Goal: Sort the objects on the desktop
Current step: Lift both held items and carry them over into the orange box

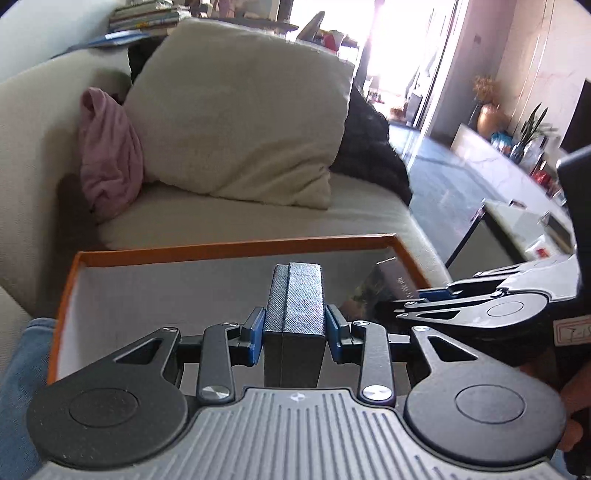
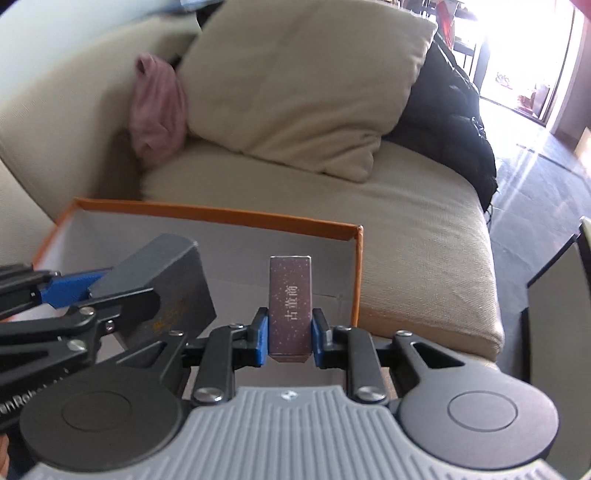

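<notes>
Dark textured box (image 1: 295, 314), mauve box (image 2: 290, 310) above orange-rimmed tray (image 2: 221, 216).

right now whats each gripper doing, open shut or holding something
left gripper: shut on the dark blue-grey box.
right gripper: shut on the slim brown box.

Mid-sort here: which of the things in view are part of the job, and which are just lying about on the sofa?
Part of the job:
- dark textured box, clamped in the left gripper
- purplish speckled box, clamped in the right gripper
- orange-rimmed tray beneath both

Just lying about:
- cream cushion
- pink cloth
- black jacket
- stack of books
</notes>
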